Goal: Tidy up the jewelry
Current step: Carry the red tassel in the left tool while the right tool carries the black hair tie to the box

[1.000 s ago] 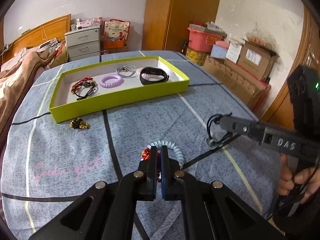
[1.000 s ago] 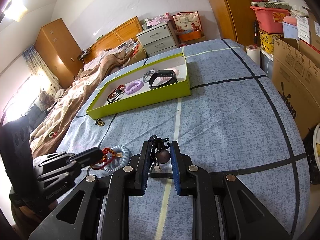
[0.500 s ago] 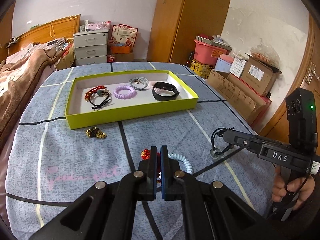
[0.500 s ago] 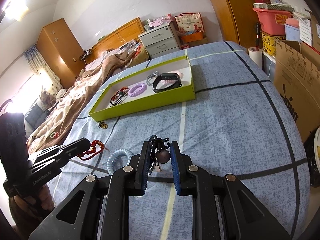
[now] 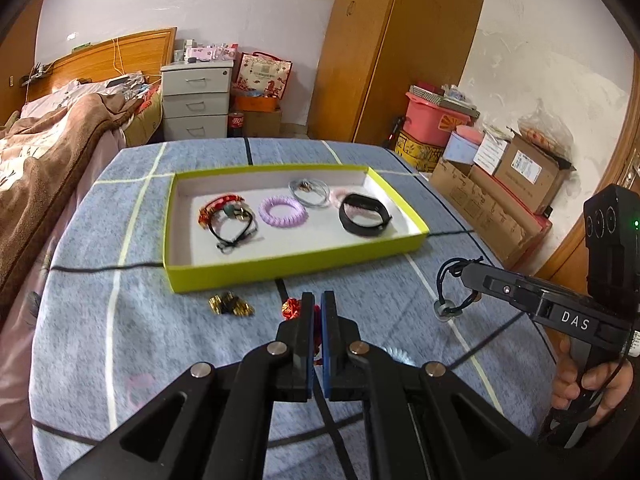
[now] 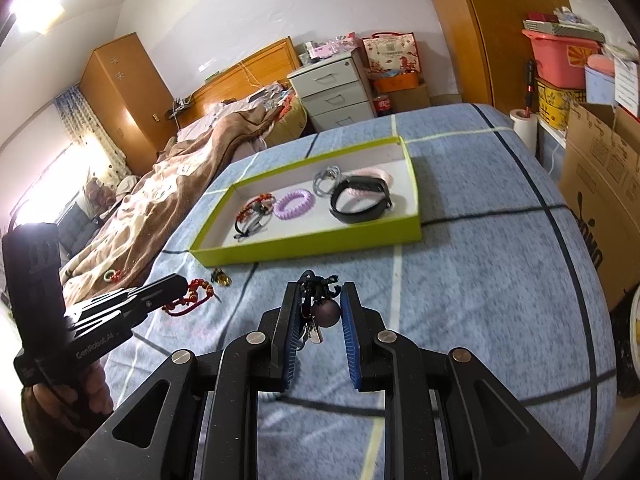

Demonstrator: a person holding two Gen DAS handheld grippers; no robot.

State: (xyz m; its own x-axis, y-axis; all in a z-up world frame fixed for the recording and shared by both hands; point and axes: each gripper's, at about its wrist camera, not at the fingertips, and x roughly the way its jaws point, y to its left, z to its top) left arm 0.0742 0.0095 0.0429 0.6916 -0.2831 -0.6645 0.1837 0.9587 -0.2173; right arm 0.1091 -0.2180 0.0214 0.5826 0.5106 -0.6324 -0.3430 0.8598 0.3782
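Looking along the left claw (image 5: 317,304), the view shows its two fingers pressed nearly together on a red beaded bracelet (image 5: 291,308), which hangs in the grip above the blue checked table (image 5: 160,340). Ahead sits the lime-green tray (image 5: 288,262), already holding several pieces: a red bracelet with a black cord (image 5: 224,216), a lilac coil band (image 5: 282,212), a silver ring bundle (image 5: 308,194) and a black wristband (image 5: 364,220). A small gold piece (image 5: 231,305) lies on the cloth just outside the tray's near wall, and a pale blue coil peeks from behind the claw, mostly hidden. To the right, the right claw (image 5: 466,276) carries a dark cord bracelet (image 5: 450,294) with a ring dangling.

From the right wrist, the right claw (image 6: 320,308) is partly closed on that dark cord bracelet (image 6: 320,300); its round bead and a small tag hang between the fingers, though how firmly it is pinched is hard to judge. The tray (image 6: 312,246) lies ahead, and the left claw (image 6: 176,284) holds the red beaded bracelet (image 6: 192,294) near the gold piece (image 6: 221,277).

So roughly half appears sorted: four or so pieces are in, two are lifted and awaiting the tray, and at least the gold piece and blue coil remain.
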